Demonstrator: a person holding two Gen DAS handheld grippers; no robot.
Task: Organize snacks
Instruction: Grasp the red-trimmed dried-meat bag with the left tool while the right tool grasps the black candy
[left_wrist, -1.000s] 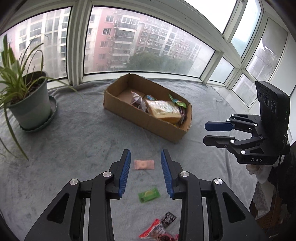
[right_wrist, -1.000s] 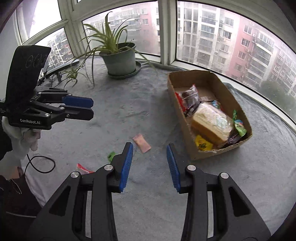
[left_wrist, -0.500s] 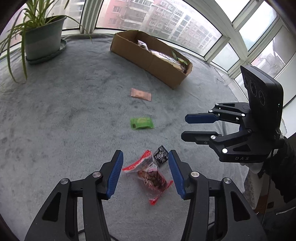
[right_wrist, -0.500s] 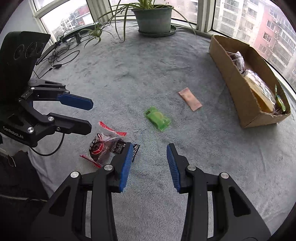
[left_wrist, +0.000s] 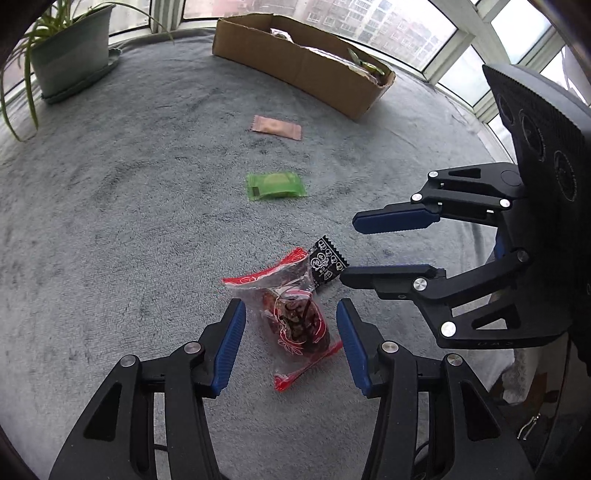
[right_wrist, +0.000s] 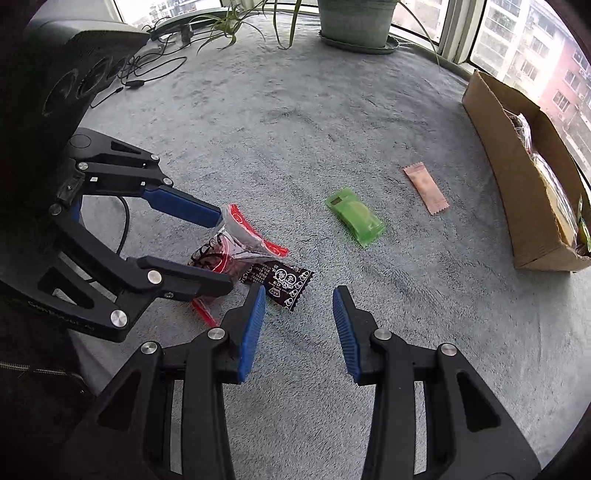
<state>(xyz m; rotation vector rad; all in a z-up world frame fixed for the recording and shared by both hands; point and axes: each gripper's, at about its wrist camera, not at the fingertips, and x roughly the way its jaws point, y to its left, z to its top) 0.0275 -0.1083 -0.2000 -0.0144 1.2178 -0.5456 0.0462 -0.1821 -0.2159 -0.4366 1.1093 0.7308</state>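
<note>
A clear red-edged snack bag (left_wrist: 291, 314) lies on the grey cloth between the open fingers of my left gripper (left_wrist: 290, 317), which straddles it without pinching. A small black packet (left_wrist: 327, 264) lies just beyond it. My right gripper (right_wrist: 299, 299) is open, just right of the black packet (right_wrist: 280, 282). The right gripper shows in the left wrist view (left_wrist: 351, 251); the left gripper shows in the right wrist view (right_wrist: 221, 254) around the red bag (right_wrist: 236, 243). A green packet (left_wrist: 275, 185) and a pink packet (left_wrist: 277, 127) lie farther off.
A cardboard box (left_wrist: 295, 66) holding several snacks stands at the back, also visible in the right wrist view (right_wrist: 517, 177). A potted plant (left_wrist: 70, 55) stands at the back left. Cables (right_wrist: 147, 70) lie near the window. Windows ring the cloth-covered surface.
Both grippers have dropped and pulled back from the box toward the near snacks. The left gripper has closed in around the red bag; the right has moved beside the black packet.
</note>
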